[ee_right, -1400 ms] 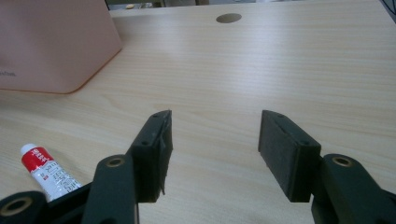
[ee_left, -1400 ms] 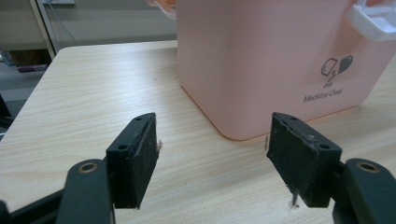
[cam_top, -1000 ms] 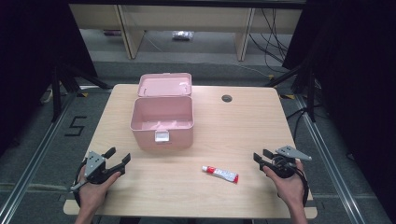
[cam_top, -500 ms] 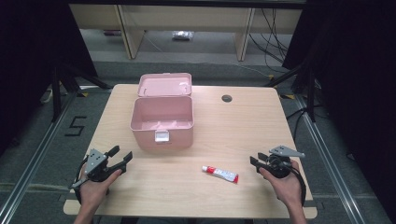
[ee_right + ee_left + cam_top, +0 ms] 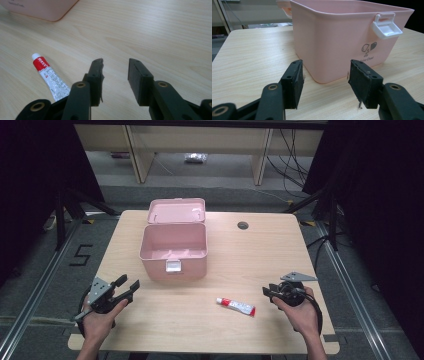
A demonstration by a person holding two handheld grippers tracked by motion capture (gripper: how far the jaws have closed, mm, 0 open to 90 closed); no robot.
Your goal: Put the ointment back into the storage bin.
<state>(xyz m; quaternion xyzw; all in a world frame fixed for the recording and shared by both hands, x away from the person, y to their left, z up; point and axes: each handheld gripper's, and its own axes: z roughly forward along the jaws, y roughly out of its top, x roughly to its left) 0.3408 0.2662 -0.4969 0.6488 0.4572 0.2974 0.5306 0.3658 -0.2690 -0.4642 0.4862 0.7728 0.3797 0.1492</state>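
Observation:
A pink plastic box (image 5: pixel 173 251) stands open mid-table, its lid (image 5: pixel 176 210) laid back behind it and a white latch (image 5: pixel 386 26) on its front. A small red-and-white tube (image 5: pixel 235 306) lies flat on the wood, right of the box and nearer the front edge. My left gripper (image 5: pixel 126 286) rests open at the front left, jaws pointing at the box's near corner (image 5: pixel 329 45) with nothing between them. My right gripper (image 5: pixel 267 292) is open at the front right, a short way right of the tube (image 5: pixel 50 76), holding nothing.
The wooden table (image 5: pixel 260 255) has a round cable hole (image 5: pixel 243 225) at the back right. Shelving and loose cables stand on the floor beyond the far edge. Metal rails run along both sides of the table.
The right gripper has shifted left, toward the tube. The left gripper has barely moved. Box and tube are where they were.

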